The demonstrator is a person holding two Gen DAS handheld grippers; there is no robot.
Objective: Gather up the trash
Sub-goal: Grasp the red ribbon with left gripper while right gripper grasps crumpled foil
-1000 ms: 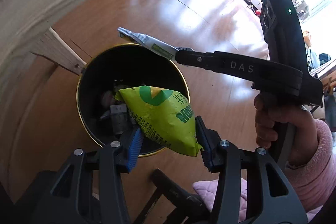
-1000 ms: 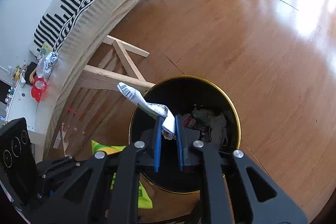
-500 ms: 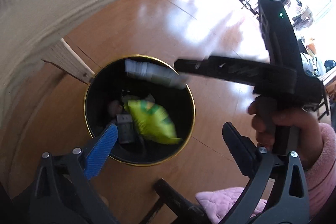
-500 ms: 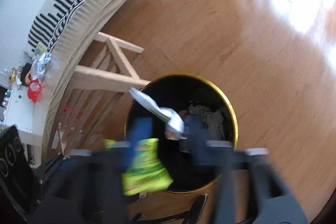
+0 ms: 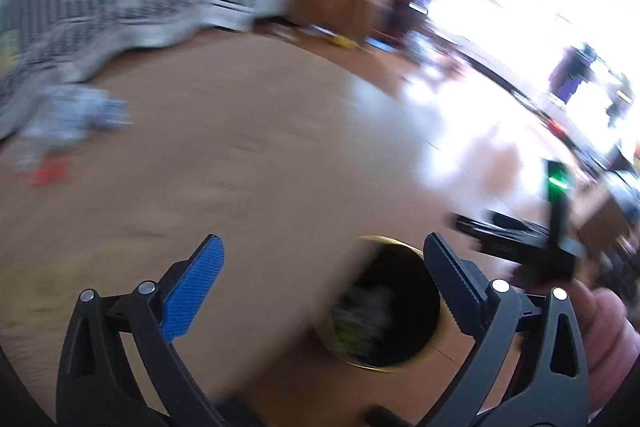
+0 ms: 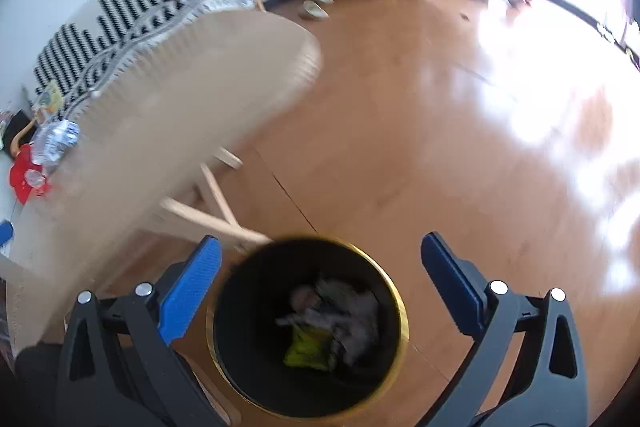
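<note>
You get strong daylight from the upper right in both views, blown out to white and throwing glare across the wooden floor. Your left wrist view is heavily motion-blurred; the table and the bin smear. The right wrist view is sharper, though the bin's contents stay soft. Fisheye bending curves the edges, with dark corners.

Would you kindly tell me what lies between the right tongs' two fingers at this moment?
In the right wrist view, the right tongs stand wide open and hold nothing; through the gap shows the black trash bin, with a yellow-green wrapper lying inside it.
</note>
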